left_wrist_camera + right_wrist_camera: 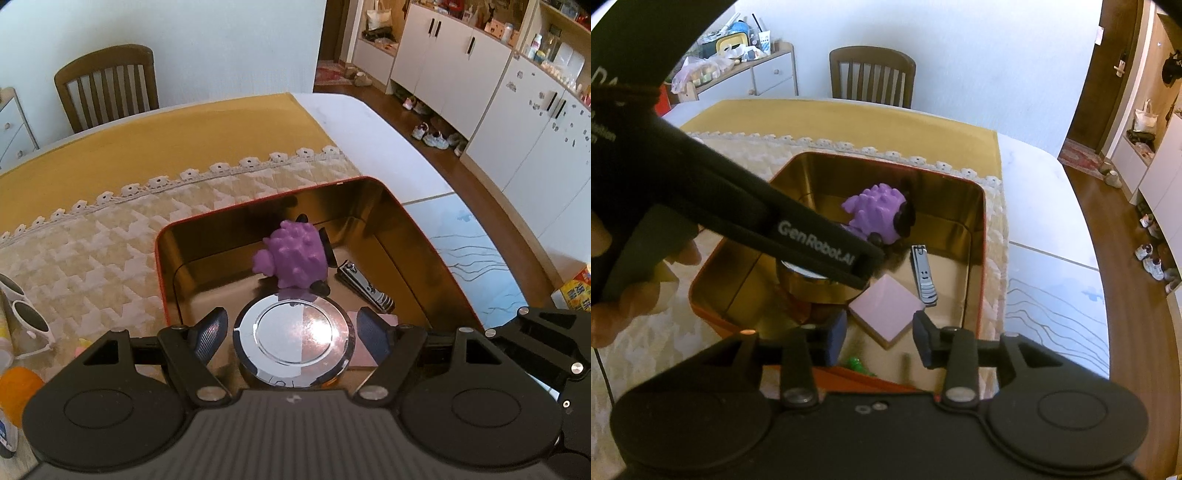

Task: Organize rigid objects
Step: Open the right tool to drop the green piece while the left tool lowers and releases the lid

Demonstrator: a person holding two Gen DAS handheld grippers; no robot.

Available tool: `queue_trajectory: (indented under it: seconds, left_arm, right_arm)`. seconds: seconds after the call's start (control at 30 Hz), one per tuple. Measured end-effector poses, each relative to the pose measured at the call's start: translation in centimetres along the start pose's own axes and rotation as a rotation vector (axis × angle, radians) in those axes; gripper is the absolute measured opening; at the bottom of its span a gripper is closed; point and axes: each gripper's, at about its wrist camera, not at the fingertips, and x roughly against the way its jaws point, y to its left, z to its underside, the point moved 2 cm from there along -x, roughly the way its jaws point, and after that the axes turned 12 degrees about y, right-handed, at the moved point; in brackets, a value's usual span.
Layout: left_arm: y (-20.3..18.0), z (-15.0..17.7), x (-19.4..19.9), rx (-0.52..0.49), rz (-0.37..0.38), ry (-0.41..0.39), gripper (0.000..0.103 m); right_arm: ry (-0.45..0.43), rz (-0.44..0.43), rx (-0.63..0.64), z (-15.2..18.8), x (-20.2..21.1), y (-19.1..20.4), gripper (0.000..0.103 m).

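The round silver-lidded jar stands in the near part of the red tin, directly between the left claw's spread fingers, untouched. The right claw hangs apart, empty, above the pink block.

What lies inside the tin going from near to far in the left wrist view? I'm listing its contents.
Round silver-lidded jar between the left gripper's fingers → nail clipper → purple knobbly toy → the tin's far wall.
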Motion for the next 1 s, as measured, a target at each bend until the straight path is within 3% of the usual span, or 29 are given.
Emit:
queue_trajectory:
  seconds: [0.37,0.43,0.77,0.9,1.0]
  left_arm:
    - [1.1,1.5,3.1,0.004,0.037,-0.066,0.077]
    - [1.3,2.0,4.0,-0.005,0.044,-0.087,0.077]
    - [3.2,4.8,7.4,-0.031,0.075,-0.178,0.081]
    - [4.9,6.2,9.0,-0.024,0.067,-0.223,0.081]
    - [6.4,7.2,10.2,-0.025,0.049,-0.259,0.083]
  right_arm:
    - [-0.025,-0.013,-0.012,0.3,1.4,0.3,0.055]
    - [-0.034,-0.018,-0.019,0.4,1.8,0.4,0.063]
    - [-0.08,-0.022,-0.033,0.8,4.0,1.7,0.085]
    - [-0.118,-0.05,-0.036,1.1,5.0,2.8,0.102]
    - [-0.147,-0.067,-0.034,1.0,5.6,3.9,0.103]
